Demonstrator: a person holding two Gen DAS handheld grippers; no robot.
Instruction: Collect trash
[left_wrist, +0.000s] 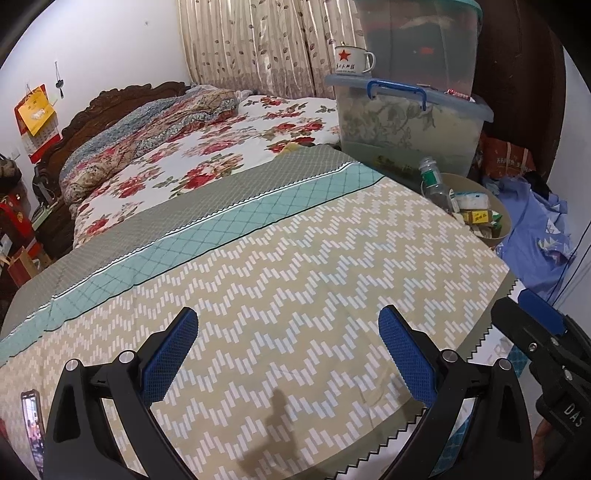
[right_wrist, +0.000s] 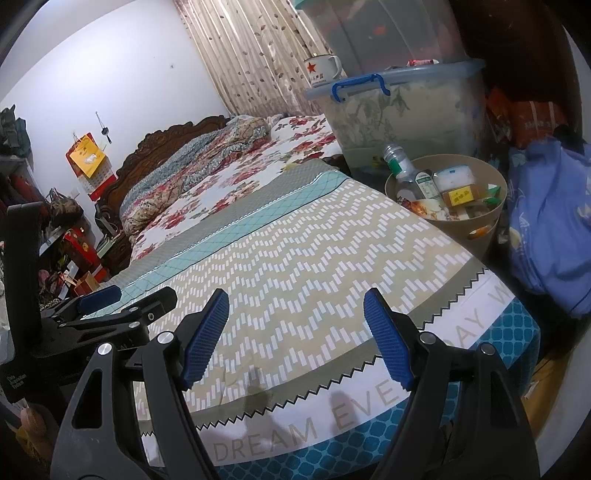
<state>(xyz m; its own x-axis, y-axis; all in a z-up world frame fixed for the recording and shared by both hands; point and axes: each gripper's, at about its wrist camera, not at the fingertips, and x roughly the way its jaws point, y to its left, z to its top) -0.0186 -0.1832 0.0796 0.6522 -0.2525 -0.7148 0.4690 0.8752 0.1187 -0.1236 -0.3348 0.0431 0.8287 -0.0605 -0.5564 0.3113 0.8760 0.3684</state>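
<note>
A round tan bin (right_wrist: 484, 225) stands beside the bed at the right, holding a clear bottle (right_wrist: 402, 173), small boxes and wrappers. In the left wrist view the same bin (left_wrist: 504, 225) sits past the bed's right edge, with the bottle (left_wrist: 432, 181) leaning at its rim. My left gripper (left_wrist: 288, 354) hovers open over the zigzag-patterned bedspread (left_wrist: 295, 266), nothing between its blue pads. My right gripper (right_wrist: 295, 339) is open too, above the bedspread's near edge, and empty. Each gripper shows at the side of the other's view.
Stacked clear storage boxes (right_wrist: 402, 110) with a white star mug (right_wrist: 321, 70) on top stand behind the bin. Blue clothing (right_wrist: 546, 229) is heaped at the right. A phone (left_wrist: 33, 428) lies on the bed at the near left. A floral quilt (left_wrist: 155, 136) covers the far bed.
</note>
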